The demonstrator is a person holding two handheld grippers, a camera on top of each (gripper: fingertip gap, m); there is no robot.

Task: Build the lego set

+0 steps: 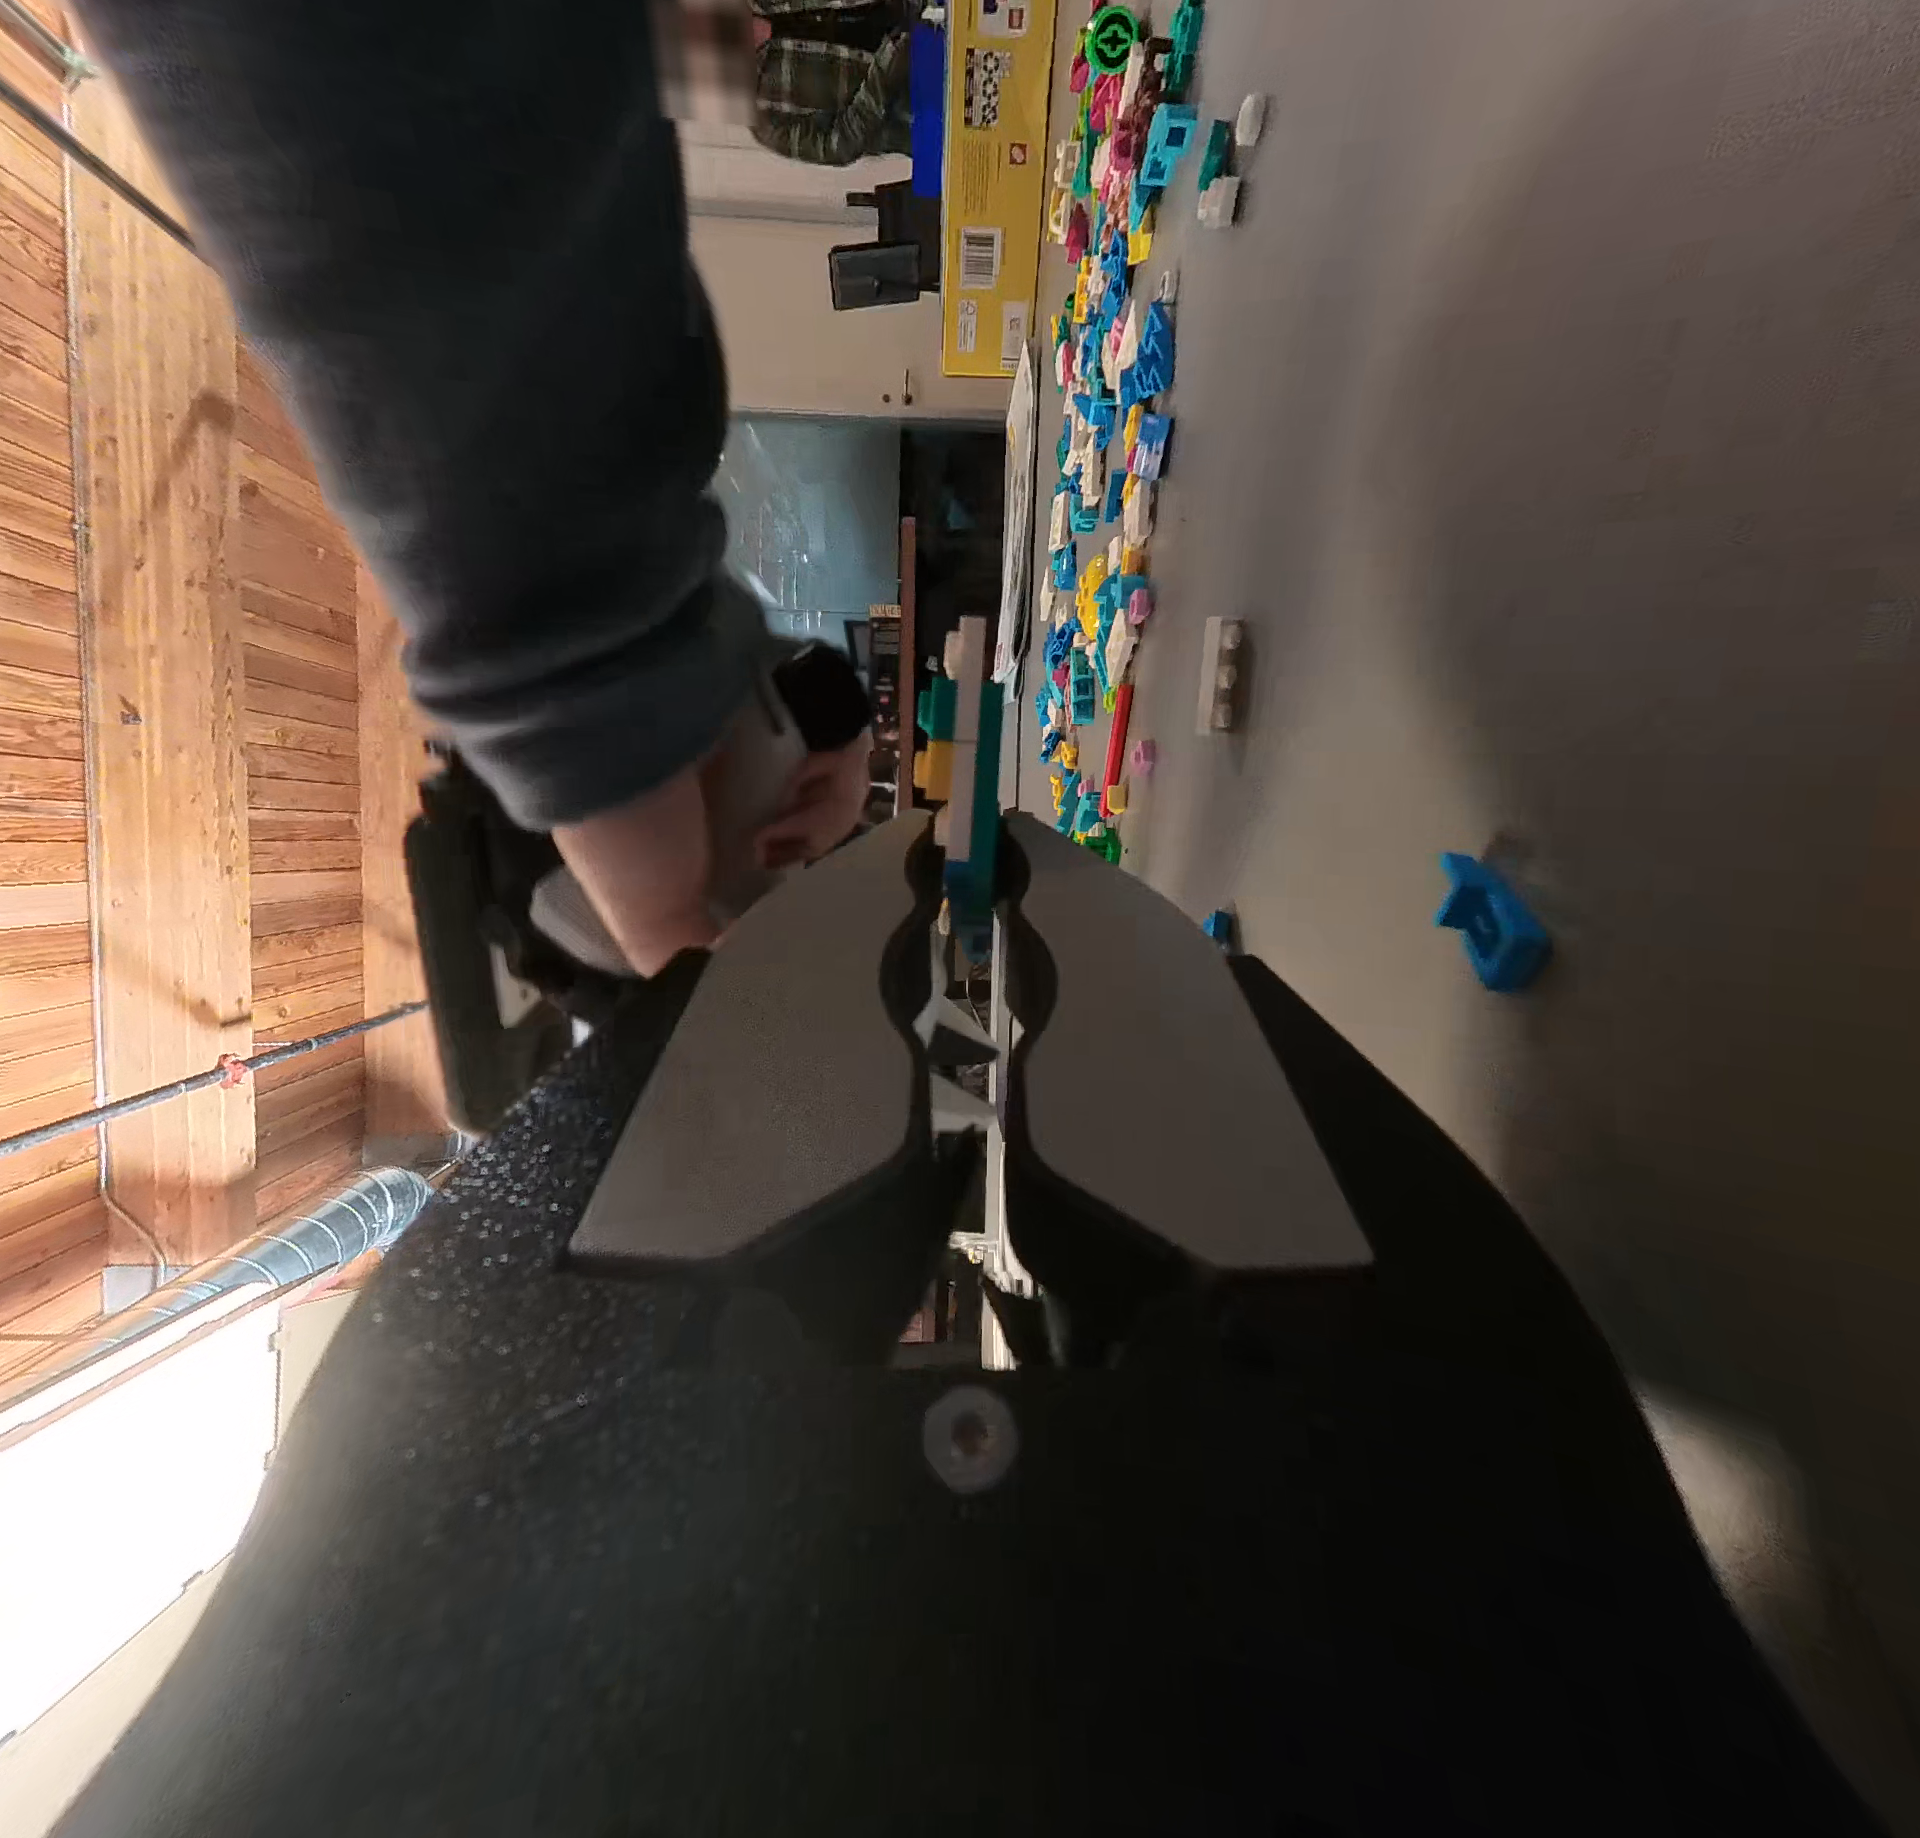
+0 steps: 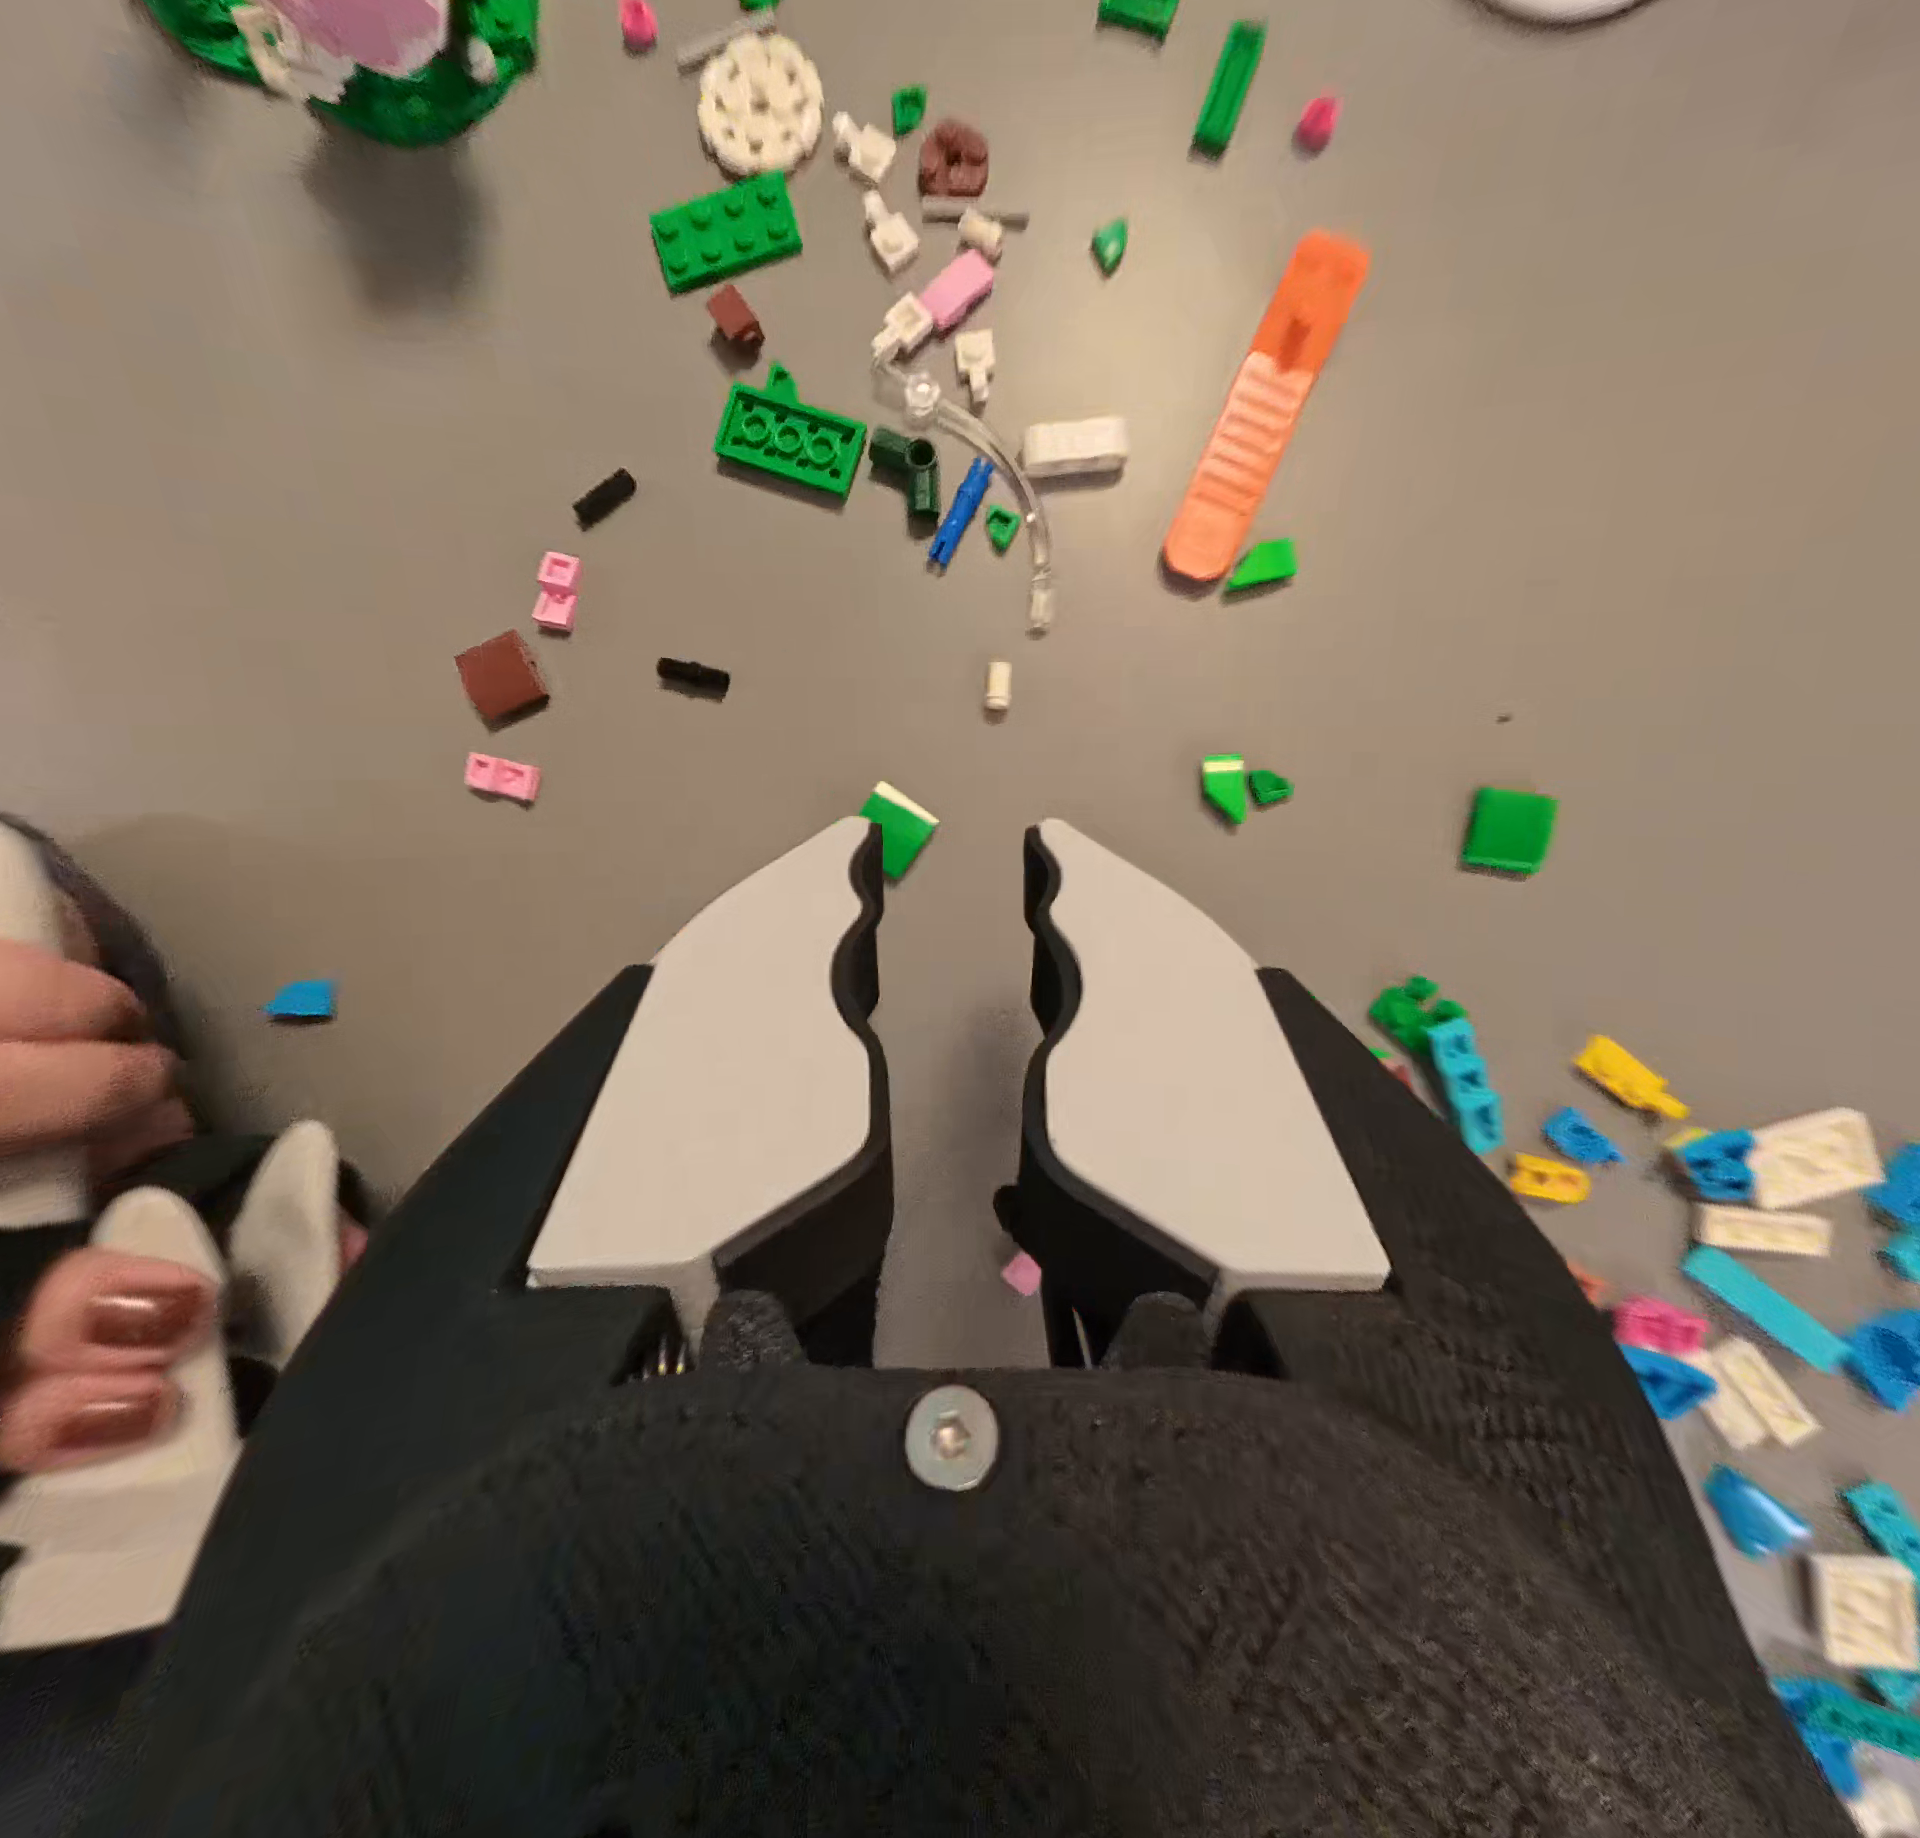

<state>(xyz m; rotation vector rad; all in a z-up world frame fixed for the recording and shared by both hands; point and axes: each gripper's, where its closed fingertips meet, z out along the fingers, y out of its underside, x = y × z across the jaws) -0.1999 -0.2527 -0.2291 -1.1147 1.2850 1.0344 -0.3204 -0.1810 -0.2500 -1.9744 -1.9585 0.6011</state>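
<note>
In the left wrist view, which is rolled sideways, my left gripper [image 1: 971, 838] is shut on a small lego assembly [image 1: 964, 749] of white, teal and yellow bricks, held up above the grey table [image 1: 1558, 438]. A person's sleeved arm [image 1: 499, 386] and hand reach in just beyond it. In the right wrist view my right gripper [image 2: 951, 838] is open and empty, hovering over the table [image 2: 260, 489]. A green tile with a white edge [image 2: 900, 828] lies by its left fingertip. Loose green, white, pink and brown pieces lie ahead.
A yellow set box [image 1: 997, 147] stands behind a row of loose bricks [image 1: 1112, 438]; a blue piece [image 1: 1493, 921] and a white plate [image 1: 1224, 673] lie apart. An orange brick separator [image 2: 1262, 406], a green and pink built model [image 2: 343, 17] and a blue, white, yellow pile [image 2: 1766, 1269] surround the right gripper. A hand [image 2: 94, 1217] is at left. From the left gripper's tips to the blue piece [image 1: 1493, 921] is close to 8 cm.
</note>
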